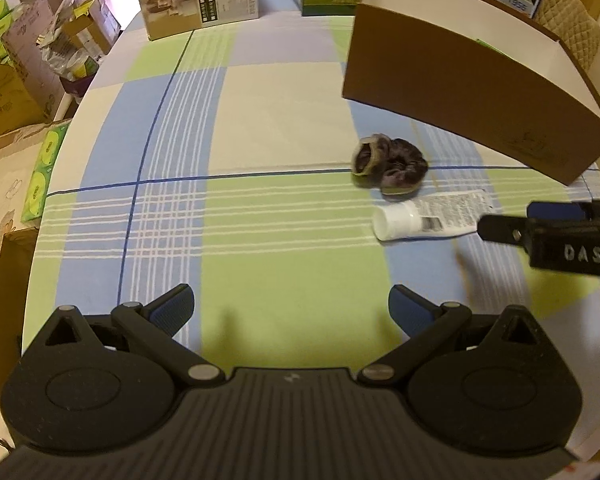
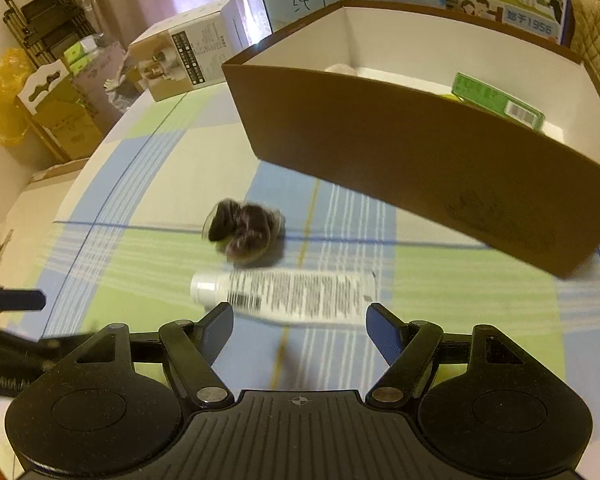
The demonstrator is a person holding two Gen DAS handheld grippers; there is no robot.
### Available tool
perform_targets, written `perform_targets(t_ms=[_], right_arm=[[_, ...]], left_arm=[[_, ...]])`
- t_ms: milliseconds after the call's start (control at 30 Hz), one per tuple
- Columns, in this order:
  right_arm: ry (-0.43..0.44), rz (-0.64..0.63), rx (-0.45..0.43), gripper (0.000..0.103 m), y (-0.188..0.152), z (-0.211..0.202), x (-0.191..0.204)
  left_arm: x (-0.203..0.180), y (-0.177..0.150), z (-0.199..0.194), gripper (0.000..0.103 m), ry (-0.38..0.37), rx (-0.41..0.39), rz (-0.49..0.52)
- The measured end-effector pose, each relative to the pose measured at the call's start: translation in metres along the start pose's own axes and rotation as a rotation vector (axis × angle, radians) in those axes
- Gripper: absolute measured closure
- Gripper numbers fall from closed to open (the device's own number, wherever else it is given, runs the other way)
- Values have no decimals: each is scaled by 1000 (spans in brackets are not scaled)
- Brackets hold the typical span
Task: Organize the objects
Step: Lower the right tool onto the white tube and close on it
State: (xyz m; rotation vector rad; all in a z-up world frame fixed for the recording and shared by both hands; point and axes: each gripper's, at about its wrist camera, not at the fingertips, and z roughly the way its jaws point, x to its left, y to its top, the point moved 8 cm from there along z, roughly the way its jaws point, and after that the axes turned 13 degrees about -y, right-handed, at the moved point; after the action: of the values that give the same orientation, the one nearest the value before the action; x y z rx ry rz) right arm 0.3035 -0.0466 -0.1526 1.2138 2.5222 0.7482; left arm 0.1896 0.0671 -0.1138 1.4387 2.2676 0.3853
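Left gripper (image 1: 291, 308): jaws wide, nothing between; checked tablecloth (image 1: 260, 128) bare under fingers. Right gripper (image 2: 300, 330): jaws wide, nothing gripped. White tube (image 2: 288, 294) lies flat on cloth, cap pointing left, just beyond right fingertips, lower edge between them. Dark scrunchie (image 2: 244, 234) just behind tube. Brown open box (image 2: 420, 160) farther back; green carton (image 2: 498, 98) inside.

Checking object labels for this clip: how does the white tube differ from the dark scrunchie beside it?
The white tube is long, smooth and printed with text; the dark scrunchie is bunched, soft and purplish. The tube lies flat on its side, the scrunchie sits in a crumpled heap. Both rest on the checked tablecloth, outside the brown box.
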Motion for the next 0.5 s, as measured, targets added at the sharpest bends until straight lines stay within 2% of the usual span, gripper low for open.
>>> perform_targets(t_ms=[233,367,500], right_arm=[[2,-19,-16,32,19,26,5],[11,8,9,32,25,43,0],[4,-23,21,32,23,54,4]], left_arm=[[18,10,10,1,0,10,-11],[27,12,17,1,2,20,-20],[32,13,23,1,0,32,-26]])
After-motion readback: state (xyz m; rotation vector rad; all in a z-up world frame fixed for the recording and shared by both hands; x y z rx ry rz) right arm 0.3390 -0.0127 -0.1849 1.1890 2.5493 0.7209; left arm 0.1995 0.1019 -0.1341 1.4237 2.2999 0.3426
